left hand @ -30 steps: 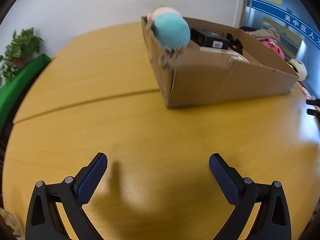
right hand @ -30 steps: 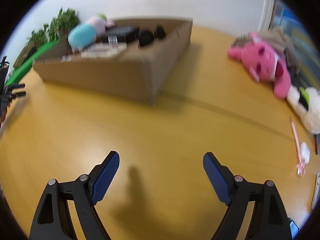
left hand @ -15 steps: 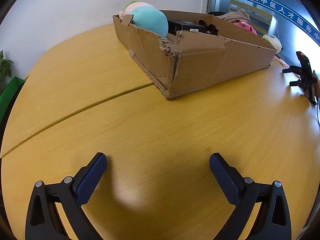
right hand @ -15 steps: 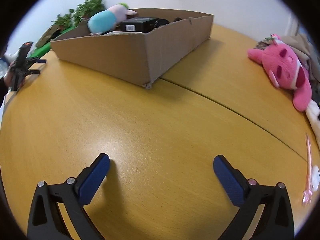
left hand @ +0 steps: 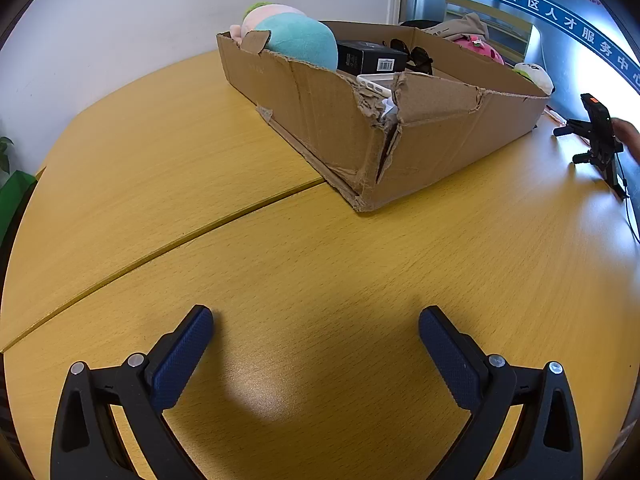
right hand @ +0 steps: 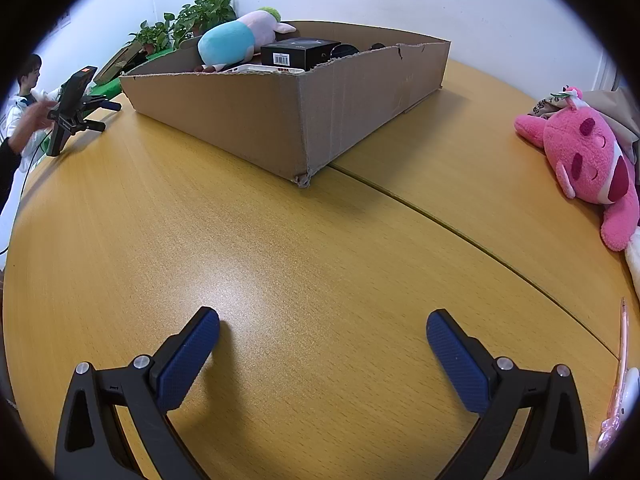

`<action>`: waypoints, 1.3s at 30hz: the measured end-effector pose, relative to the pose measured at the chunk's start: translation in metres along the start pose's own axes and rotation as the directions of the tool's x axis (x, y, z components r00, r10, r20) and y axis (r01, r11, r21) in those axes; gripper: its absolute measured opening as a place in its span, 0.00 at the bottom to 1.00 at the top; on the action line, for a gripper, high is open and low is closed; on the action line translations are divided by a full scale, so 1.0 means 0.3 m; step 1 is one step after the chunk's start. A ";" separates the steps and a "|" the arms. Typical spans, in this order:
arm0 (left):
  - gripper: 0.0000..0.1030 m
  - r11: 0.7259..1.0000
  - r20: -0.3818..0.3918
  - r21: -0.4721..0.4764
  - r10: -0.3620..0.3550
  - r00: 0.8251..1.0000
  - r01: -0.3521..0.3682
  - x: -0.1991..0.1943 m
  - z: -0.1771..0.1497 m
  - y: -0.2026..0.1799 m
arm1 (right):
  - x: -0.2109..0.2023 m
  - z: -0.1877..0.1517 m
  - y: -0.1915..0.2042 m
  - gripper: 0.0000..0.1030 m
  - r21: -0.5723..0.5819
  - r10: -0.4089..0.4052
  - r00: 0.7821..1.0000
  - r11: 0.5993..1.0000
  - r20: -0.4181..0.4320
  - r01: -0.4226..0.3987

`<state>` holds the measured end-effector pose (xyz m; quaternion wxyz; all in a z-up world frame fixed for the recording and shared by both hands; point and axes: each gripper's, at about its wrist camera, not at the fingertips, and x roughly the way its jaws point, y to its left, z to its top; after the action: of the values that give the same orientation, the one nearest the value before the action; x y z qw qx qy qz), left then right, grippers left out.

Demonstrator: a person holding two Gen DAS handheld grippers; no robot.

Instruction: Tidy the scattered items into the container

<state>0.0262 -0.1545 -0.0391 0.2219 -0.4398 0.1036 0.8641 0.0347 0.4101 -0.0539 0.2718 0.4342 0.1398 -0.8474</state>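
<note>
Compared with 0.5 s earlier, both views sit slightly closer to the cardboard box (left hand: 432, 136). Left gripper (left hand: 316, 344) and right gripper (right hand: 323, 346): ribbed blue fingers (right hand: 188, 360) spread wide, holding nothing, above the smooth wood-grain counter (right hand: 280, 260). The torn, corrugated box holds a teal plush (right hand: 226, 42) and a black carton (right hand: 298, 53). A fuzzy pink plush (right hand: 588, 160) and a slim pink pen (right hand: 620, 364) lie on the counter, well apart from the box.

Both grippers are looking identical — left gripper (left hand: 316, 334) and right gripper (right hand: 323, 336) sporting black triangular-cutout arms, silver screws, textured blue pads (right hand: 188, 364).
</note>
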 end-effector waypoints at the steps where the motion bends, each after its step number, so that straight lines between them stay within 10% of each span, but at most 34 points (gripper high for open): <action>1: 1.00 1.000 0.000 0.000 0.000 1.000 0.000 0.000 0.000 -0.001 | 0.001 0.003 -0.001 1.00 0.000 0.000 1.000 1.000 0.000 0.000; 39: 1.00 1.000 -0.001 0.001 0.003 1.000 -0.003 -0.004 0.001 -0.007 | 0.005 0.000 -0.007 1.00 -0.007 0.002 1.000 1.000 0.002 -0.002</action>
<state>0.0275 -0.1528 -0.0378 0.2208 -0.4400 0.1046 0.8641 0.0328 0.4113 -0.0550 0.2744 0.4325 0.1420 -0.8471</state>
